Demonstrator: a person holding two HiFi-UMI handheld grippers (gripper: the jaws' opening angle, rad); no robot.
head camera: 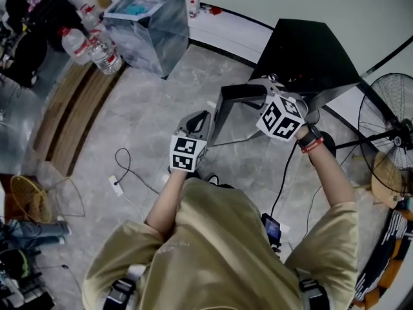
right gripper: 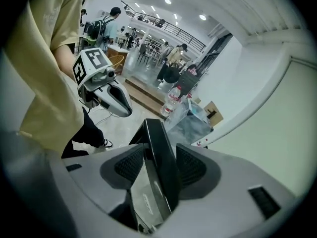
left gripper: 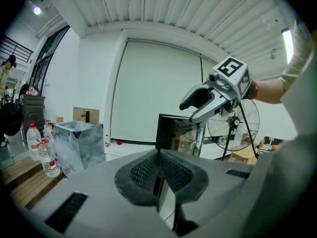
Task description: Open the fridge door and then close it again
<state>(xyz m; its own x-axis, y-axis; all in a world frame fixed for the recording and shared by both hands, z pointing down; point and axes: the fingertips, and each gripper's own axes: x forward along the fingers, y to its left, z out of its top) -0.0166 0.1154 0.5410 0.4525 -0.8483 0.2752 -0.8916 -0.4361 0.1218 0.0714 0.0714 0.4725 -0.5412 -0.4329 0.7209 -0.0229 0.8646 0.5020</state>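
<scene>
A small black fridge [head camera: 310, 50] stands on the floor ahead at the right, its glossy door [head camera: 235, 118] swung open toward me. My right gripper [head camera: 255, 90] sits over the door's top edge. In the right gripper view its jaws [right gripper: 156, 157] stand open, with the dark door edge [right gripper: 148, 202] between the pads. My left gripper [head camera: 208, 113] is shut beside the door's left edge; I cannot tell whether it touches. The left gripper view shows its closed jaws [left gripper: 158, 155], with the fridge [left gripper: 178, 133] and the right gripper [left gripper: 190, 108] beyond them.
A bin lined with plastic [head camera: 145, 28] and water bottles [head camera: 97, 47] stand at the far left by a wooden step [head camera: 71, 118]. A standing fan [head camera: 390, 131] is at the right. A cable with a plug block [head camera: 119, 183] lies on the floor near my feet.
</scene>
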